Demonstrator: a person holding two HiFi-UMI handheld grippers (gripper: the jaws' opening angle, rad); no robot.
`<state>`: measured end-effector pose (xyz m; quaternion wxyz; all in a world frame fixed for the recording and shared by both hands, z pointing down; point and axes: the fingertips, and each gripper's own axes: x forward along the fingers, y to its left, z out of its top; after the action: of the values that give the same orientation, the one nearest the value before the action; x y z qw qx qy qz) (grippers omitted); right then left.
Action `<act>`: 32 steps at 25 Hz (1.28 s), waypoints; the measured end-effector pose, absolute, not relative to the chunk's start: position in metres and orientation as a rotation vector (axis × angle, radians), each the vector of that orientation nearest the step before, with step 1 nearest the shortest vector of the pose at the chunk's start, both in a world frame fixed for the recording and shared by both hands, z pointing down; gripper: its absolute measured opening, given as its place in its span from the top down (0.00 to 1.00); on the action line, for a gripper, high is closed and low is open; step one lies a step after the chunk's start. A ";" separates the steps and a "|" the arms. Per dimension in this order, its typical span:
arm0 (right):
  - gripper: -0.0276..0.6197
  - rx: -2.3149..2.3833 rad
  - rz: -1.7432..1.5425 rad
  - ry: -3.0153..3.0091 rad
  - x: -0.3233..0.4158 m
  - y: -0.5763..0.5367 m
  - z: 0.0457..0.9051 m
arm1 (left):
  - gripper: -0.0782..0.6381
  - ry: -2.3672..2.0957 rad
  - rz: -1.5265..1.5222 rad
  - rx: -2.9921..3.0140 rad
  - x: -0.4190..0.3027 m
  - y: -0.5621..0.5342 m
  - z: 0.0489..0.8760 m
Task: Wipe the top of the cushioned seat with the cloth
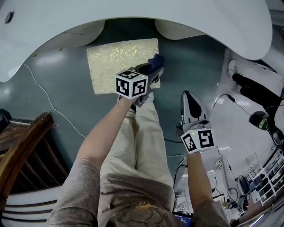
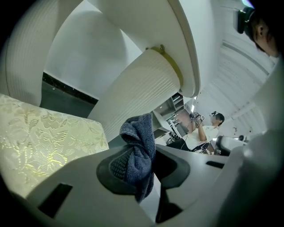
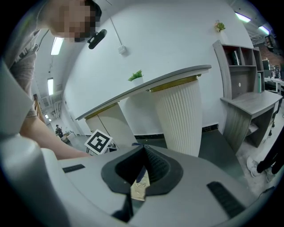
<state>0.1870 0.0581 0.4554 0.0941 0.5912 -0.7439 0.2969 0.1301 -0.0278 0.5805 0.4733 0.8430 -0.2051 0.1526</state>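
Note:
The cushioned seat [image 1: 116, 63] is a square pad of cream-gold floral fabric standing on the grey floor under a white table. My left gripper [image 1: 153, 70] hangs over the seat's right edge, shut on a bunched blue cloth [image 1: 155, 61]. In the left gripper view the blue cloth [image 2: 138, 148] sticks up from between the closed jaws of the left gripper [image 2: 143, 156], with the seat [image 2: 44, 137] to the left and a little below. My right gripper [image 1: 191, 105] is off to the right over bare floor, shut and holding nothing; its jaws in the right gripper view [image 3: 143, 150] meet at the tips.
A white tabletop [image 1: 133, 13] overhangs the seat's far side, on ribbed white pedestals [image 2: 133, 95]. A dark wooden chair [image 1: 22, 142] stands at the left. A thin cable [image 1: 49, 99] crosses the floor. Cables, racks and black equipment [image 1: 257, 91] crowd the right side.

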 end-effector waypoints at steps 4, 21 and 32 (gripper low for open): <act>0.95 1.734 0.873 -2.228 0.177 0.054 0.449 | 0.75 -0.560 0.364 2.044 0.100 -0.028 0.571; 0.95 1.546 0.855 -2.336 0.102 0.027 0.448 | 0.75 -0.895 0.397 1.914 -0.110 -0.024 0.583; 0.95 1.445 0.832 -2.353 0.073 0.022 0.451 | 0.75 -1.079 0.463 1.791 -0.214 -0.008 0.619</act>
<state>0.0733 0.0218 0.4512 0.1285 0.4968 -0.8091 0.2863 -0.2144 -0.0080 0.6193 0.4793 0.7340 -0.4421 0.1896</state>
